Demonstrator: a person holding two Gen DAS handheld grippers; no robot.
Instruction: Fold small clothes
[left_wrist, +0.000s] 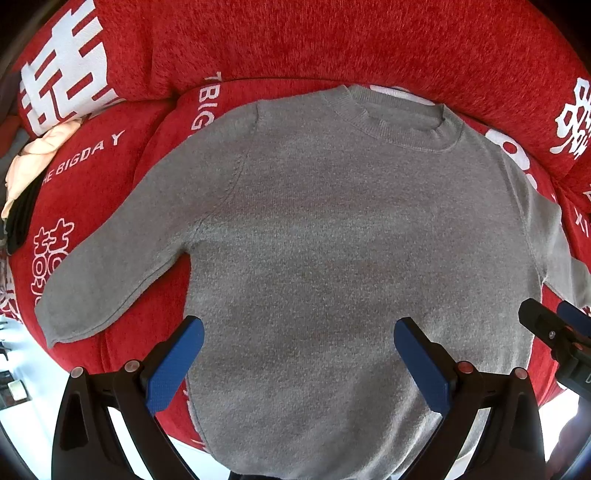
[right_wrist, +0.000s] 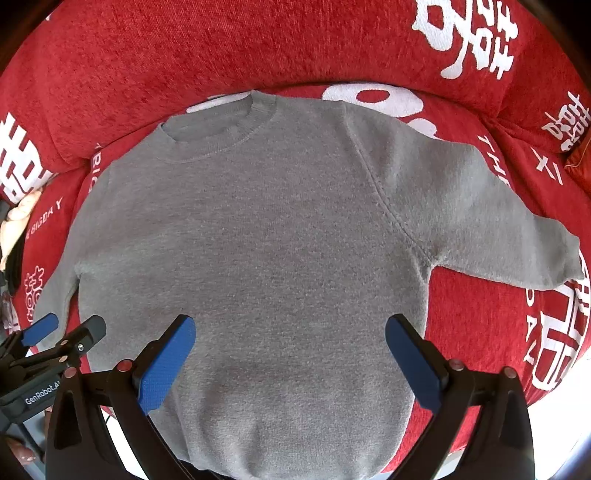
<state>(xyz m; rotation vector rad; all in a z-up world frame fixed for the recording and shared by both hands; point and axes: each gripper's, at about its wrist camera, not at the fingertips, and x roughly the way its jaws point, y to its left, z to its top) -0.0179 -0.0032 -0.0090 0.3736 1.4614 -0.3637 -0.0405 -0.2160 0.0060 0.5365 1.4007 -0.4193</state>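
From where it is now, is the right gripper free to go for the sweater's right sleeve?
Probably yes. The right gripper hangs open over the grey sweater, and the right sleeve lies flat and uncovered on the red sofa cover.

Both hand-held grippers (left_wrist: 297, 328) (right_wrist: 290, 326) wide open.

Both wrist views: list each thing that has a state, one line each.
Grey sweater: spread flat, unfolded, both sleeves out, neck away from cameras.
Left hand-held gripper: open, above sweater's lower part, holding nothing.
Right hand-held gripper: open, holding nothing.
Red sofa cover: lies under the sweater.
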